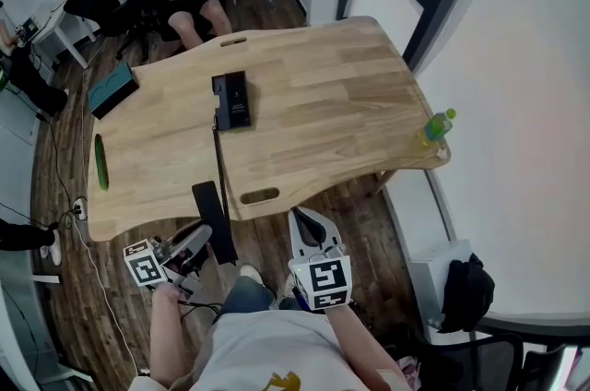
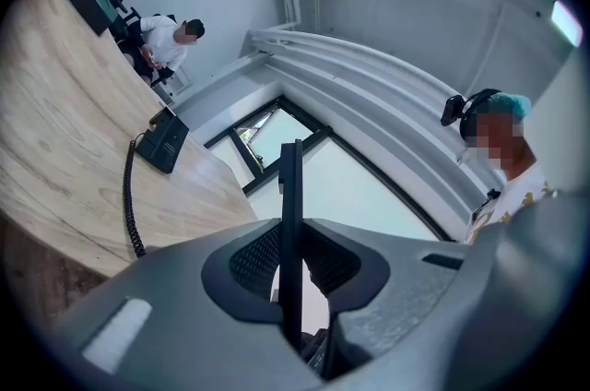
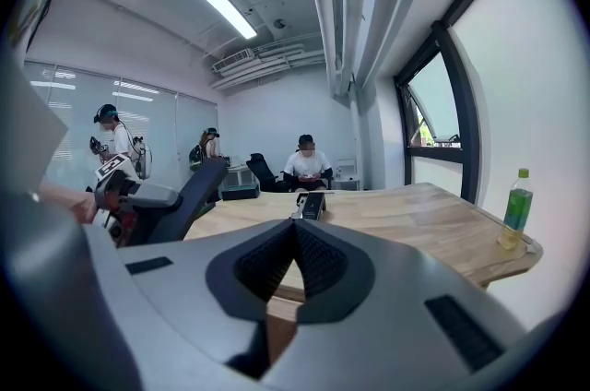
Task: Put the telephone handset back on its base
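The left hand-held gripper [image 1: 197,238] clamps the handset [image 1: 215,216] short of the worktop [image 1: 323,94] bearing the base [image 1: 231,100]; the right hand-held gripper [image 1: 308,227] is closed, empty.

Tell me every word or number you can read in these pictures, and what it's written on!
No text can be read anywhere.
Green bottle label: too small to read.
Yellow print on the person's shirt: cut off at the picture's edge, unreadable.
Square markers: black-and-white patterns, not words.
Telephone base: no print that can be made out.
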